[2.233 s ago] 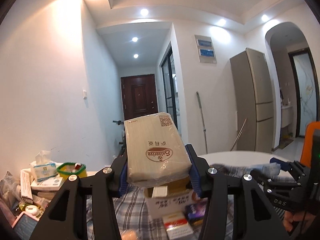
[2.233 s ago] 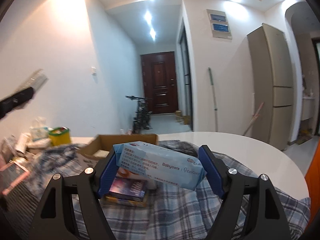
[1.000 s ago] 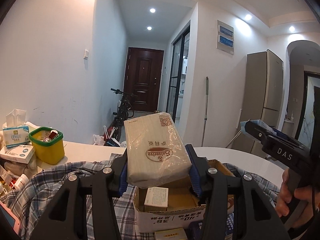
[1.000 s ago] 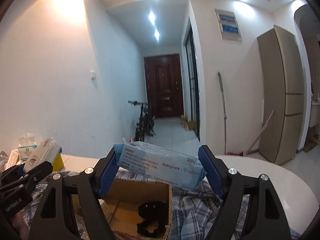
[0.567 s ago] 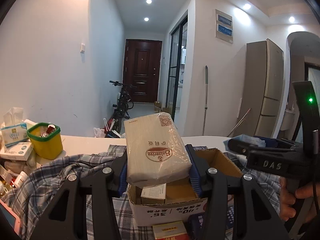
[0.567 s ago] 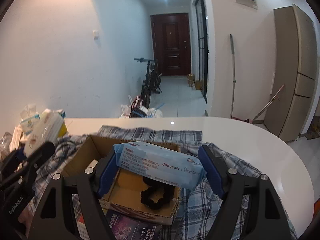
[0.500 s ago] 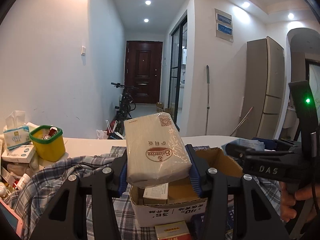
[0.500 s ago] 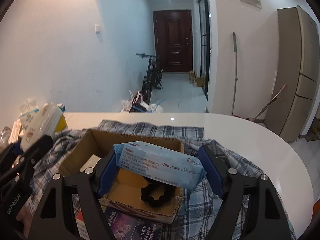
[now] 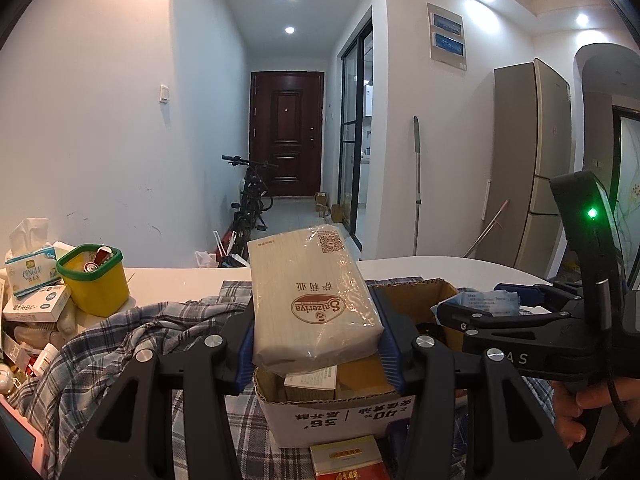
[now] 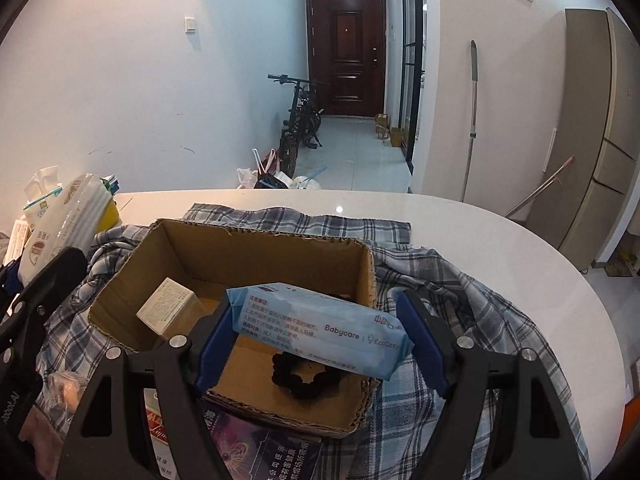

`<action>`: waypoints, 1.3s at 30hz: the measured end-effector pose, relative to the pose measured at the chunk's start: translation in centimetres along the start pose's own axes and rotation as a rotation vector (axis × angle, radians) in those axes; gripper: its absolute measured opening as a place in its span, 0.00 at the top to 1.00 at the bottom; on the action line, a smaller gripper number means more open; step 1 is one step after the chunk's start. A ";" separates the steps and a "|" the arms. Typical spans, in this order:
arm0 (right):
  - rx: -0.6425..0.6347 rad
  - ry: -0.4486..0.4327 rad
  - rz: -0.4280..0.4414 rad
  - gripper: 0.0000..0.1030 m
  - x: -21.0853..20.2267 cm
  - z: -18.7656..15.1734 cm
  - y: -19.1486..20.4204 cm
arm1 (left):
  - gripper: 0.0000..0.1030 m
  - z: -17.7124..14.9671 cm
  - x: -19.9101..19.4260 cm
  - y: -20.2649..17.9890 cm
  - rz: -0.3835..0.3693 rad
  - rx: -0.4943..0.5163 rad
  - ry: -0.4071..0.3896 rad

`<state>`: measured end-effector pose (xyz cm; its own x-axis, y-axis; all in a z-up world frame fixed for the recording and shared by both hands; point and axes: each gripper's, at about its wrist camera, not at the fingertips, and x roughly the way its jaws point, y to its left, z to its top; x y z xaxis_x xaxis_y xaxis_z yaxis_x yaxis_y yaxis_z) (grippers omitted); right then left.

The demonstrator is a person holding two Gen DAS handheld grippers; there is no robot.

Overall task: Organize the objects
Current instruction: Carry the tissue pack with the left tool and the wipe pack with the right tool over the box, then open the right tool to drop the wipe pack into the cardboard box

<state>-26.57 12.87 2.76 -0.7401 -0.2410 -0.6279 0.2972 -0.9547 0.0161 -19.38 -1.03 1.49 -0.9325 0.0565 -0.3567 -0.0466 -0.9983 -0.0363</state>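
My left gripper (image 9: 316,344) is shut on a beige tissue pack (image 9: 312,296) wrapped in clear plastic, held just above the near edge of an open cardboard box (image 9: 340,420). My right gripper (image 10: 320,336) is shut on a blue Babycare wipes pack (image 10: 320,328), held over the same box (image 10: 256,248). Inside the box lie a small white carton (image 10: 170,306) and a black scrunchie (image 10: 304,372). The right gripper with its wipes pack (image 9: 484,304) also shows in the left wrist view. The left gripper's tissue pack (image 10: 64,224) shows at the left of the right wrist view.
The box sits on a plaid cloth (image 10: 460,280) over a white round table (image 10: 500,240). A yellow tub (image 9: 94,280) and tissue boxes (image 9: 30,268) crowd the table's left. Books and red cartons (image 9: 348,460) lie in front of the box. A pink object (image 9: 20,436) sits at the lower left.
My right gripper has tilted down and moved lower over the box with the wipes pack. My left gripper keeps its tissue pack near the box's front edge, little moved.
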 end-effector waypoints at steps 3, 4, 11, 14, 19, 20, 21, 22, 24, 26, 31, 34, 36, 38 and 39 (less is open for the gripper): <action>-0.002 -0.003 -0.003 0.26 0.0 0.1 0.3 | 0.49 -0.1 0.1 -0.1 -0.001 0.007 0.002; -0.007 -0.004 -0.004 0.26 0.0 0.1 0.4 | 0.49 -0.1 0.1 -0.1 -0.001 0.006 0.002; 0.006 -0.032 0.110 0.26 -0.8 0.3 0.8 | 0.49 0.0 0.0 -0.2 -0.001 0.003 -0.006; -0.029 -0.022 0.091 0.26 -0.4 0.0 1.7 | 0.49 0.0 0.1 -0.1 0.000 0.001 -0.002; -0.044 0.019 0.062 0.26 1.0 -0.6 2.1 | 0.49 0.1 0.1 0.1 0.000 0.003 0.000; -0.040 0.026 0.064 0.26 1.2 -0.7 2.1 | 0.49 0.1 0.2 0.1 -0.001 0.003 0.000; -0.039 0.029 0.062 0.26 1.2 -0.8 2.0 | 0.49 0.1 0.1 0.1 -0.002 0.002 0.001; -0.042 0.029 0.056 0.26 1.3 -0.8 2.0 | 0.49 0.1 0.2 0.1 -0.003 0.003 0.001; -0.047 0.026 0.048 0.26 1.3 -0.9 2.0 | 0.49 0.1 0.2 0.2 -0.007 0.004 0.000; -0.048 0.022 0.053 0.25 1.4 -0.8 2.0 | 0.49 0.1 0.1 0.3 -0.007 0.006 -0.003; -0.036 -0.012 0.041 0.16 0.9 -0.7 2.0 | 0.49 0.1 0.1 0.2 -0.008 0.003 -0.002; -0.002 -0.081 0.033 0.03 -0.2 -0.4 1.5 | 0.49 0.1 0.0 0.4 -0.016 -0.010 -0.004; 0.016 -0.130 0.026 0.01 -1.2 -0.1 1.1 | 0.49 0.2 -0.1 0.5 -0.029 -0.019 -0.007; 0.035 -0.175 -0.008 0.01 -2.0 0.2 0.6 | 0.49 0.2 -0.3 0.7 -0.042 -0.026 -0.016; 0.044 -0.194 -0.027 0.01 -2.3 0.3 0.3 | 0.49 0.3 -0.4 0.6 -0.053 -0.031 -0.019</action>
<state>-24.97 13.07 4.39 -0.8512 -0.2400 -0.4668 0.2520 -0.9670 0.0377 -19.18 -1.70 1.88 -0.9355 0.1085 -0.3361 -0.0853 -0.9929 -0.0832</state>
